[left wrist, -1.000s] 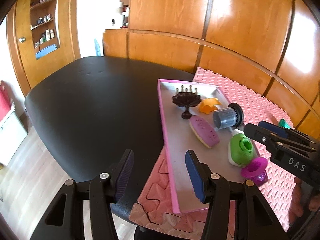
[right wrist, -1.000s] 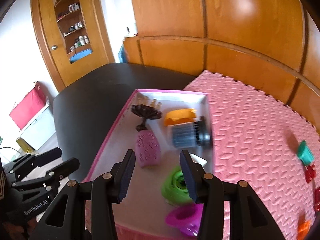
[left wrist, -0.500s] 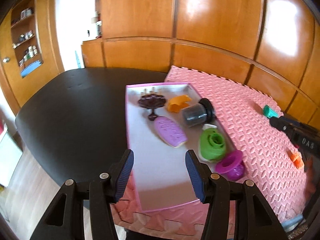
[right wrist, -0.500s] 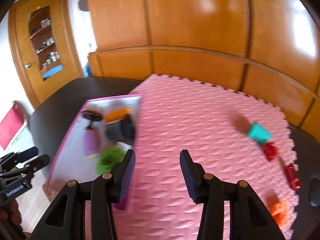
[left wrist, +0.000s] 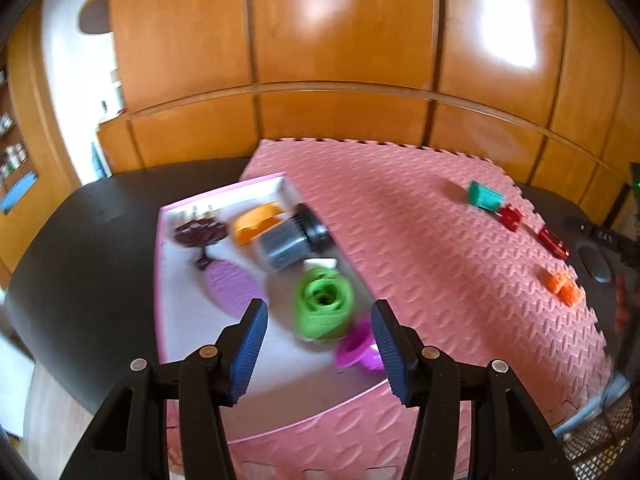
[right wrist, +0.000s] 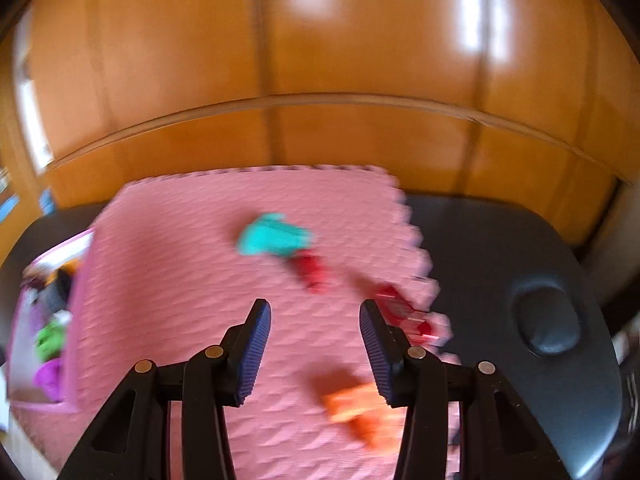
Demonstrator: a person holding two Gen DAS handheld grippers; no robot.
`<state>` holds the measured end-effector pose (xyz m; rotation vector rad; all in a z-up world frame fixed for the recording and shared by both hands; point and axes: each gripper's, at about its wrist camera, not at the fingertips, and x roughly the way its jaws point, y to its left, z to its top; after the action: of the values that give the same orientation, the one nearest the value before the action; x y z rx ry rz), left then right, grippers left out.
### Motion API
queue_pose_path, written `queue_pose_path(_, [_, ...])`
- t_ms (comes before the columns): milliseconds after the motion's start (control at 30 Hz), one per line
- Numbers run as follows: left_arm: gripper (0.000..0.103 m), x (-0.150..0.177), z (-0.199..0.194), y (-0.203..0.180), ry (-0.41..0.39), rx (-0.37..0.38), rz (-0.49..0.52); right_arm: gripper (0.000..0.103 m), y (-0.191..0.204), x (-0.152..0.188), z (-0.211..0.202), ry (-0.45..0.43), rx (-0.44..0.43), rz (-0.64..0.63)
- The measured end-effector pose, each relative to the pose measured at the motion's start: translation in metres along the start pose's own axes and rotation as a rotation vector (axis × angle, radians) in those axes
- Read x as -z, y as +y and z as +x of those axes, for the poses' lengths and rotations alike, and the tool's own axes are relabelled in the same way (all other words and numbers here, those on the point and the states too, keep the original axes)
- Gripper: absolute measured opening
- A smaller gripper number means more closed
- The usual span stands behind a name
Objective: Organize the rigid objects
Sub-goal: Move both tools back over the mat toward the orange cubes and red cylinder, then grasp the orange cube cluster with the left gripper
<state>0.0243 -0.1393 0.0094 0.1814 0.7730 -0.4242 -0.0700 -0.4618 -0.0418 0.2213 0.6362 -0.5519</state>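
We hold the left hand-held gripper (left wrist: pixel 316 344) open, empty, above the tray (left wrist: pixel 160 300) of toys | right hand-held gripper (right wrist: pixel 316 344) open, empty, over the mat (right wrist: pixel 180 280) | teal (right wrist: pixel 272 236), red (right wrist: pixel 314 274), orange (right wrist: pixel 356 404) toys lie loose on the mat

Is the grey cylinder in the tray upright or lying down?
Lying down. The grey cylinder rests on its side in the tray, its black end pointing toward the mat, beside the orange piece.
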Motion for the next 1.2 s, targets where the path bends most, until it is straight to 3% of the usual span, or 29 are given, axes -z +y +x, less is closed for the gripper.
queue_pose_path(167, [0.055,-0.007,0.016,-0.034,0.037,0.053,0.067,0.046,-0.065,0.007,0.015,0.035,0.062,0.252])
queue_pose_path(267, [0.055,-0.007,0.027,-0.058,0.067,0.09,0.106,0.046,-0.084,0.006,0.014,0.031,0.061,0.336])
queue_pose_path(567, [0.055,-0.008,0.054,-0.136,0.106,0.223,0.273,0.046,-0.095,0.007,0.009,0.031,0.024,0.407])
queue_pose_path(733, [0.067,-0.013,0.069,-0.179,0.106,0.303,0.359,0.046,-0.101,0.007,0.005,0.016,0.011,0.441])
queue_pose_path(833, [0.076,-0.013,0.074,-0.209,0.099,0.389,0.43,0.046,-0.105,0.007,0.004,0.014,0.001,0.461])
queue_pose_path(1000, [0.078,-0.006,0.084,-0.257,0.097,0.48,0.579,0.046,-0.111,0.007,0.0,0.001,-0.005,0.486])
queue_pose_path(1200, [0.084,-0.004,0.103,-0.292,0.117,0.549,0.642,0.047,-0.118,0.008,-0.001,-0.006,-0.014,0.519])
